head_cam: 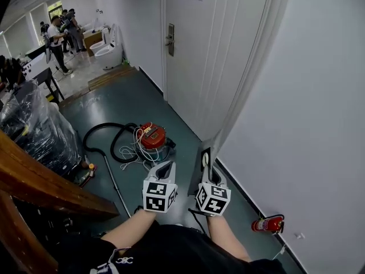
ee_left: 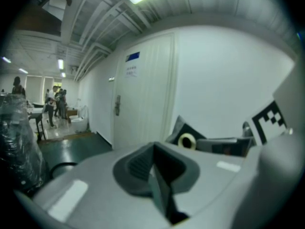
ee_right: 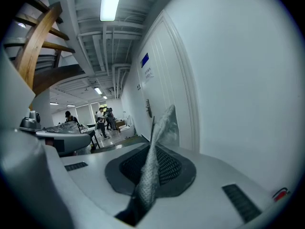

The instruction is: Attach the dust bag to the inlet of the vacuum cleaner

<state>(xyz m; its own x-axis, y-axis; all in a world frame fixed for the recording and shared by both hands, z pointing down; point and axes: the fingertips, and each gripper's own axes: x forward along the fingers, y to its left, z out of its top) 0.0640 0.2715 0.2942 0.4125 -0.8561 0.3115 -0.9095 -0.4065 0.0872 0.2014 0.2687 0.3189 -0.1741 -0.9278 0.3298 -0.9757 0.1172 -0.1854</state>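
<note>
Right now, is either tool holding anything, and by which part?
The right tool grips the dust bag by its grey fabric; the left tool is shut, empty.

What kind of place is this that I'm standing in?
Likely a workshop or test hall rather than a home: a bare green floor, a wooden staircase beside it, a red fire extinguisher against the wall, and people gathered at the far end.

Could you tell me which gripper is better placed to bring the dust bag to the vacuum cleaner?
Right: the right gripper grips the dust bag; the left gripper is shut, empty.
</note>
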